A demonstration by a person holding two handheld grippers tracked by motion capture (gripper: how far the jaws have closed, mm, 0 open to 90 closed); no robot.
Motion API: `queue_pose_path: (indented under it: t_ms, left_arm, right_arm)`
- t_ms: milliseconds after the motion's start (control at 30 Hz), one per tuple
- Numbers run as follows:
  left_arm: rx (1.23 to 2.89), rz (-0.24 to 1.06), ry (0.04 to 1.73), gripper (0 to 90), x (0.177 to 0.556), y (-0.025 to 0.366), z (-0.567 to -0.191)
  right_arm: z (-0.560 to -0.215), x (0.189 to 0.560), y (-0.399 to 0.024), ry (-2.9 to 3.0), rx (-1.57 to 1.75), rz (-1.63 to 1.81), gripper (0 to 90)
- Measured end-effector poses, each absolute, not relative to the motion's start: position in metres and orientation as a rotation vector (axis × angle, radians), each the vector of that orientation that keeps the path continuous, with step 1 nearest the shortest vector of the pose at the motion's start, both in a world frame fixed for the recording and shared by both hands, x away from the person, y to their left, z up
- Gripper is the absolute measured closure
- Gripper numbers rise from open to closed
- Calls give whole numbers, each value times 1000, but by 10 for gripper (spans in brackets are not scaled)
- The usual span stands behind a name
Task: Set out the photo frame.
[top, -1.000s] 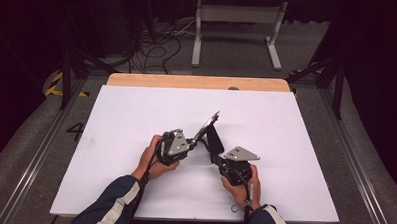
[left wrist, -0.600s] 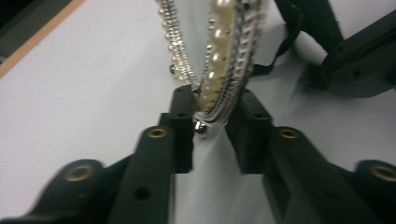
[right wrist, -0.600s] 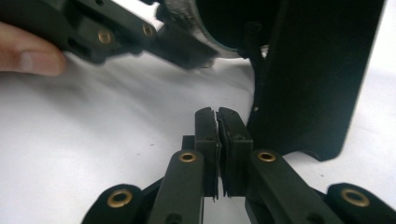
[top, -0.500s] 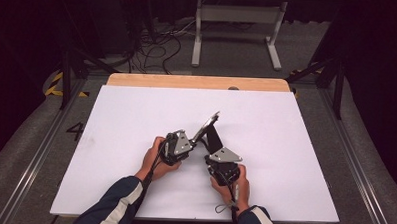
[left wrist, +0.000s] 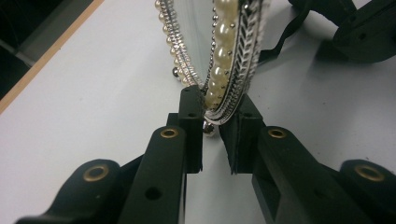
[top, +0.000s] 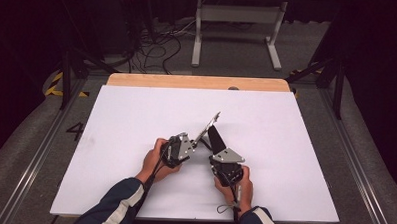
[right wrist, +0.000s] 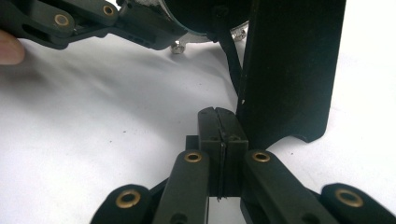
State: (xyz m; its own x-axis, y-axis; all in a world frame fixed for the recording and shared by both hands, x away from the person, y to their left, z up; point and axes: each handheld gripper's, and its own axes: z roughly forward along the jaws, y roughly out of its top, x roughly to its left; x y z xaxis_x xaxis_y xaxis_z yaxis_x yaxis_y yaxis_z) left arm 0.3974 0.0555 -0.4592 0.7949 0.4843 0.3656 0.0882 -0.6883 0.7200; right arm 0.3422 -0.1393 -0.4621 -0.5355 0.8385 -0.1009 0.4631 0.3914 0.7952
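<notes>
A small mirror frame [top: 209,125] edged with pearls and silver trim [left wrist: 229,51] stands tilted on the white table [top: 136,110]. A black easel leg [top: 216,138] props it from behind. My left gripper [left wrist: 215,122] is shut on the frame's lower rim and is seen from above at the frame's near-left end [top: 197,140]. My right gripper [right wrist: 218,122] has its jaws pressed together with nothing between them. It sits low on the table just beside the black easel leg [right wrist: 289,70], under the grey plate [top: 227,155].
The white sheet lies on a wooden tabletop whose far edge [top: 197,82] shows as a tan strip. Cables [top: 154,40] and a metal stand [top: 237,16] lie on the floor beyond. Rails [top: 352,162] run along both table sides.
My right gripper has moved left and closer to the frame's easel leg. The left gripper has kept its hold on the frame almost in place.
</notes>
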Motion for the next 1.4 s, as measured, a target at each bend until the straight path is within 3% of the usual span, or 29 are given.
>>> queue_pose_path:
  t_ms: [500, 700, 800, 1400]
  left_arm:
    - [2115, 507, 414, 678, 399, 63, -447]
    - [2087, 499, 408, 735, 398, 65, -442]
    - [2113, 555, 389, 755, 395, 63, -440]
    - [2151, 602, 441, 769, 373, 50, -432]
  right_arm:
    - [-461, 346, -148, 2193, 1134, 1057, 884]
    - [-461, 347, -147, 2194, 1128, 1069, 885]
    - [-461, 349, -148, 2207, 1118, 1097, 886]
    - [-453, 349, -160, 2257, 1089, 1086, 900]
